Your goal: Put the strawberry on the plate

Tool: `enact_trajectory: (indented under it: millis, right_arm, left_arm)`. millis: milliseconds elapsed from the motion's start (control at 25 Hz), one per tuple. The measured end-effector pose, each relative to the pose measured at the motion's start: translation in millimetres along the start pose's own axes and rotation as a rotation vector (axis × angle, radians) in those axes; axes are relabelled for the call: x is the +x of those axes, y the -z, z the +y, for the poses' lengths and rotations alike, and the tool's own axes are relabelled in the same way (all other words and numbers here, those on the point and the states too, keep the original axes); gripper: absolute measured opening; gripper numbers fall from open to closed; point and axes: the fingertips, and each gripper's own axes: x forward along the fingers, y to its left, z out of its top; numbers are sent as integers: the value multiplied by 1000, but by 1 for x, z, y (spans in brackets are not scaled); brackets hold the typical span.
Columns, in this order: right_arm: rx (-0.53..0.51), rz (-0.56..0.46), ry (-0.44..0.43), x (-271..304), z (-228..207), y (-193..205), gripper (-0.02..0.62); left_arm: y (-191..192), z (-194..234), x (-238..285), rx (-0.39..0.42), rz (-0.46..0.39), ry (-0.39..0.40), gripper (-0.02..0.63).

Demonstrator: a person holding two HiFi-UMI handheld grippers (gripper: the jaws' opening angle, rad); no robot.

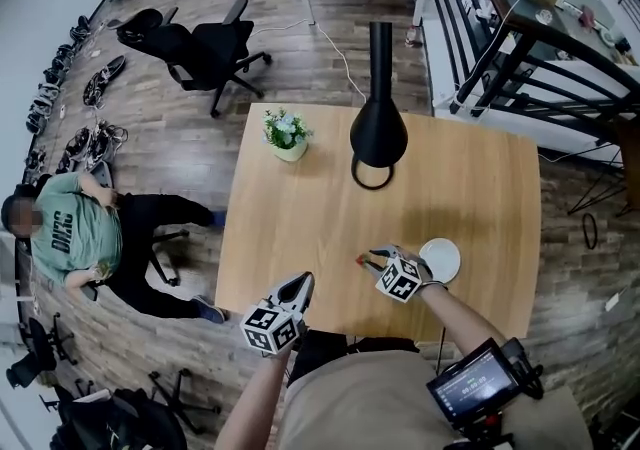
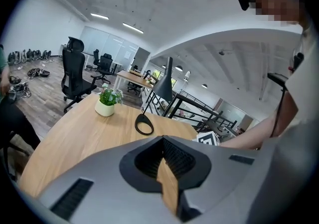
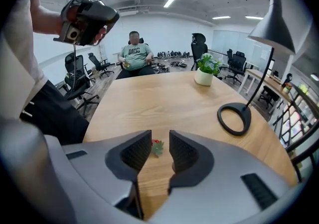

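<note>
The strawberry [image 1: 361, 260], small and red with a green leafy top, lies on the wooden table [image 1: 300, 208] near its front edge. In the right gripper view the strawberry [image 3: 156, 147] shows through the gap between the jaws, on the wood just past the tips. My right gripper [image 1: 375, 258] [image 3: 160, 138] points down at it, jaws a narrow gap apart, nothing between the pads. The white plate [image 1: 440, 260] sits just right of that gripper. My left gripper [image 1: 303, 283] [image 2: 163, 141] hangs over the front edge, jaws together and empty.
A black desk lamp [image 1: 378, 128] with a ring base stands at the table's middle back, a small potted plant [image 1: 287, 133] to its left. A person [image 1: 75, 233] sits on the floor's left side. Office chairs [image 1: 205, 48] stand behind. A railing [image 1: 540, 48] runs at right.
</note>
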Motion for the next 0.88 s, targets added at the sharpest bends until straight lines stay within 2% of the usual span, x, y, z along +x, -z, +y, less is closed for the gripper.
enact_trajectory:
  millis: [400, 880]
  right_arm:
    - [-62, 113, -91, 49, 11, 33, 129]
    - [-72, 159, -79, 75, 17, 45, 129]
  left_arm:
    - [15, -3, 21, 1, 59, 4, 3]
    - [20, 1, 30, -3, 97, -6, 3]
